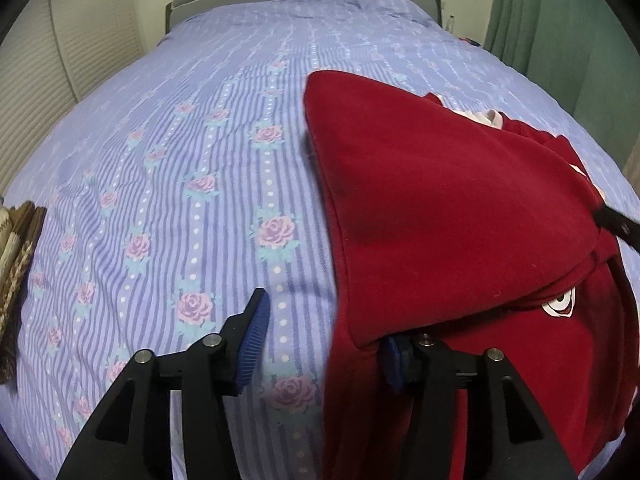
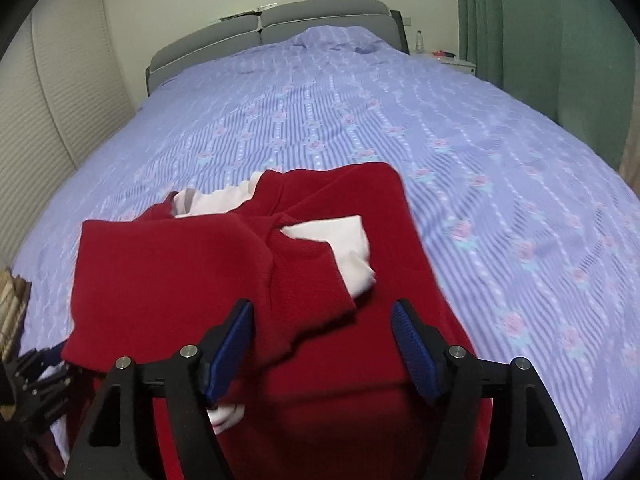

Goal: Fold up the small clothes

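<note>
Bed [image 2: 400, 120], hand-held grippers [image 2: 322, 334] tilted down

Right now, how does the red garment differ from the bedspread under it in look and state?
The red garment is plain red with white parts showing; the bedspread is purple-blue with stripes and roses. The garment is folded over itself in layers; the bedspread lies spread in one layer. The garment covers a small near area; the bedspread covers the whole bed. Both are soft cloth and lie still.

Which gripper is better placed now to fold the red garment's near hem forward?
Probably right: the right gripper stands open directly over the red garment; the left gripper straddles only its side edge.
</note>
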A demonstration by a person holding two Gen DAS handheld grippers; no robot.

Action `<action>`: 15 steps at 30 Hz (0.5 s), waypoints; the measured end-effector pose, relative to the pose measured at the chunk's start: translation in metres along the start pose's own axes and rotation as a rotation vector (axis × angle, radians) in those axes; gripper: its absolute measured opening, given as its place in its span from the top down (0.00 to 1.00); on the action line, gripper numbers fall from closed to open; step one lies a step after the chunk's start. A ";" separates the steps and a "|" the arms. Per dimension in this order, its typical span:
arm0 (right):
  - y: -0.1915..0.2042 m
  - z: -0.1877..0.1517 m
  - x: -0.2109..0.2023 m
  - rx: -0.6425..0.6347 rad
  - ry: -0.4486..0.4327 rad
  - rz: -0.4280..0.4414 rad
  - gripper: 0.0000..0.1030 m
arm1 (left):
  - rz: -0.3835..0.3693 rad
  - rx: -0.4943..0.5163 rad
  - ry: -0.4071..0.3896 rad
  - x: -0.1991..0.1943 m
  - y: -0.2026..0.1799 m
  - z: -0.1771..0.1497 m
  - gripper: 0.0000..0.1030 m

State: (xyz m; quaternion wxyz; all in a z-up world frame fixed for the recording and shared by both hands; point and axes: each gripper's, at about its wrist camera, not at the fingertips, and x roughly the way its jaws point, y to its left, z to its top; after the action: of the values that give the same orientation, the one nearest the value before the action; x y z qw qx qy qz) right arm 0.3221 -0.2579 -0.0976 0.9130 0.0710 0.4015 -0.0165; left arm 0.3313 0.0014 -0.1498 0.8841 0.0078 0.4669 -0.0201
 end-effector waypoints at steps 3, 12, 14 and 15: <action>-0.006 -0.012 -0.018 -0.008 -0.017 -0.049 0.31 | 0.012 0.003 -0.012 -0.002 0.001 -0.002 0.43; -0.023 -0.058 -0.074 -0.082 -0.035 -0.161 0.31 | 0.056 0.124 -0.100 -0.065 -0.019 -0.038 0.43; -0.029 -0.065 -0.085 -0.080 -0.038 -0.158 0.31 | 0.046 0.130 -0.106 -0.082 -0.022 -0.047 0.43; -0.032 -0.067 -0.089 -0.078 -0.037 -0.157 0.31 | 0.040 0.131 -0.107 -0.088 -0.022 -0.050 0.43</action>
State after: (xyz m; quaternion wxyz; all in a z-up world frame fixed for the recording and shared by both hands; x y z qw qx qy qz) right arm 0.2099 -0.2821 -0.0808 0.9181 0.0032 0.3894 -0.0739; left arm 0.2392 -0.0163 -0.1052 0.9055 0.0736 0.4167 -0.0334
